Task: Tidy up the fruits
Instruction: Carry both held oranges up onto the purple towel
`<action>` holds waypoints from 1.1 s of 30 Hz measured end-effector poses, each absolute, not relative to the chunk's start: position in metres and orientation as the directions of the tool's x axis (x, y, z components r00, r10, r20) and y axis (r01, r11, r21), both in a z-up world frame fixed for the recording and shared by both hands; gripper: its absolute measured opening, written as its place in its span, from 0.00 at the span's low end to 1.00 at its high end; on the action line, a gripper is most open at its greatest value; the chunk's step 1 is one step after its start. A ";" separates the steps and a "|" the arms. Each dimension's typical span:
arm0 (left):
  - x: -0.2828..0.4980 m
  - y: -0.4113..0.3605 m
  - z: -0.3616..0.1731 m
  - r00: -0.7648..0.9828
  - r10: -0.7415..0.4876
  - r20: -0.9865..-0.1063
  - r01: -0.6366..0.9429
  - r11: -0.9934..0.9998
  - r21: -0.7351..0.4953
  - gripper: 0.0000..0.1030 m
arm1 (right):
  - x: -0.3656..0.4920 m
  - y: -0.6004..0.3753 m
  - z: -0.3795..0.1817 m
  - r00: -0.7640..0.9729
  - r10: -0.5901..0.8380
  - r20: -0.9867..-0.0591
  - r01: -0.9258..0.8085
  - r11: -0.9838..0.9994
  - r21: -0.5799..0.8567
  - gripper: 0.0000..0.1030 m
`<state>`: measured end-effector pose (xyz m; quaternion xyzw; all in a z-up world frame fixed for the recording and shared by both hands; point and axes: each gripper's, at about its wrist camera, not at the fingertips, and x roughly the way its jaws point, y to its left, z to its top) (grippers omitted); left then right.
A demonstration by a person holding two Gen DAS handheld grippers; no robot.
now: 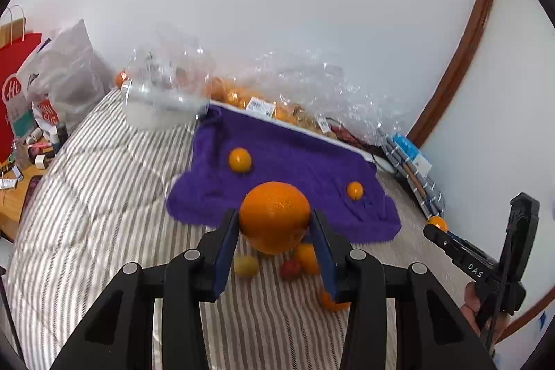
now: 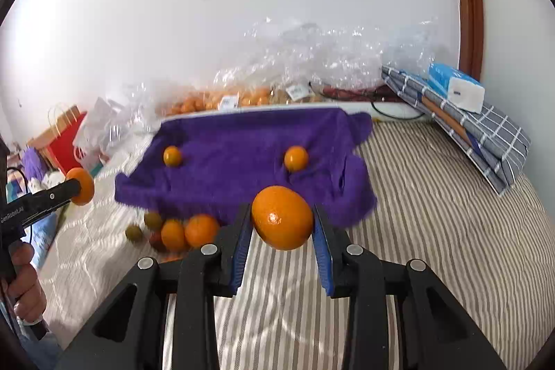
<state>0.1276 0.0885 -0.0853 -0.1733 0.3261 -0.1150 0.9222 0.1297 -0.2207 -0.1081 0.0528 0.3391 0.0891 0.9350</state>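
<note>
My left gripper point(image 1: 274, 224) is shut on a large orange point(image 1: 274, 221) and holds it above the striped bed. My right gripper point(image 2: 281, 224) is shut on another orange point(image 2: 281, 218), also held in the air; that orange shows small in the left wrist view point(image 1: 437, 223). A purple towel point(image 1: 288, 172) lies over a tray with two small oranges on it point(image 1: 240, 160) point(image 1: 355, 190). Several loose fruits lie on the bed before the towel: a yellow one point(image 1: 246, 266), a red one point(image 1: 290, 268), and oranges point(image 2: 201, 230).
Clear plastic bags of fruit point(image 2: 222, 101) sit behind the towel by the wall. A folded checked cloth with a blue tissue pack point(image 2: 454, 85) lies at the right. A red paper bag point(image 1: 14, 85) and a cluttered side table point(image 1: 20, 162) stand at the left.
</note>
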 end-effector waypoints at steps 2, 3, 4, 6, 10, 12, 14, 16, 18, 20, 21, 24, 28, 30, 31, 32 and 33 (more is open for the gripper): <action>0.138 0.090 -0.078 0.760 -0.325 -0.564 0.097 0.913 -0.396 0.39 | 0.140 -0.223 -0.102 0.762 0.201 -0.616 -0.126 0.979 0.163 0.33; 0.143 0.089 -0.076 0.760 -0.320 -0.566 0.095 0.916 -0.390 0.39 | 0.145 -0.224 -0.100 0.769 0.190 -0.611 -0.118 0.981 0.157 0.33; 0.150 0.088 -0.073 0.765 -0.309 -0.566 0.094 0.922 -0.376 0.39 | 0.151 -0.226 -0.097 0.777 0.175 -0.605 -0.107 0.983 0.148 0.33; 0.162 0.084 -0.068 0.776 -0.288 -0.561 0.093 0.932 -0.349 0.39 | 0.164 -0.228 -0.094 0.785 0.153 -0.600 -0.086 0.986 0.140 0.33; 0.190 0.074 -0.071 0.785 -0.282 -0.552 0.098 0.936 -0.339 0.39 | 0.184 -0.231 -0.096 0.785 0.148 -0.601 -0.071 0.986 0.150 0.33; 0.203 0.070 -0.075 0.781 -0.293 -0.551 0.100 0.930 -0.353 0.39 | 0.194 -0.234 -0.101 0.778 0.151 -0.609 -0.061 0.984 0.167 0.33; 0.217 0.065 -0.082 0.778 -0.294 -0.556 0.097 0.930 -0.355 0.39 | 0.202 -0.235 -0.107 0.773 0.157 -0.615 -0.054 0.982 0.183 0.33; 0.229 0.059 -0.089 0.780 -0.275 -0.562 0.092 0.939 -0.332 0.39 | 0.210 -0.238 -0.118 0.767 0.161 -0.621 -0.044 0.979 0.199 0.33; 0.237 0.053 -0.101 0.781 -0.248 -0.573 0.085 0.951 -0.296 0.39 | 0.216 -0.240 -0.128 0.758 0.163 -0.631 -0.038 0.978 0.207 0.33; 0.240 0.050 -0.113 0.773 -0.245 -0.585 0.085 0.954 -0.288 0.39 | 0.219 -0.241 -0.137 0.749 0.169 -0.640 -0.041 0.977 0.210 0.33; 0.242 0.050 -0.119 0.763 -0.250 -0.596 0.087 0.954 -0.287 0.39 | 0.223 -0.240 -0.143 0.733 0.162 -0.661 -0.034 0.979 0.202 0.33; 0.248 0.048 -0.130 0.733 -0.254 -0.631 0.090 0.956 -0.280 0.39 | 0.229 -0.240 -0.152 0.712 0.168 -0.682 -0.031 0.978 0.208 0.33; 0.250 0.047 -0.137 0.721 -0.252 -0.645 0.089 0.957 -0.275 0.39 | 0.234 -0.234 -0.159 0.698 0.163 -0.697 -0.041 0.981 0.188 0.33; 0.251 0.047 -0.140 0.708 -0.255 -0.658 0.087 0.957 -0.278 0.39 | 0.236 -0.231 -0.162 0.688 0.170 -0.706 -0.051 0.981 0.187 0.33; 0.252 0.048 -0.142 0.704 -0.252 -0.664 0.082 0.957 -0.277 0.39 | 0.238 -0.229 -0.164 0.681 0.172 -0.712 -0.056 0.981 0.183 0.33; 0.253 0.048 -0.144 0.701 -0.250 -0.668 0.078 0.958 -0.276 0.39 | 0.238 -0.226 -0.166 0.676 0.171 -0.717 -0.061 0.982 0.177 0.33; 0.253 0.048 -0.146 0.695 -0.244 -0.676 0.072 0.960 -0.271 0.39 | 0.239 -0.225 -0.167 0.673 0.168 -0.720 -0.062 0.983 0.171 0.33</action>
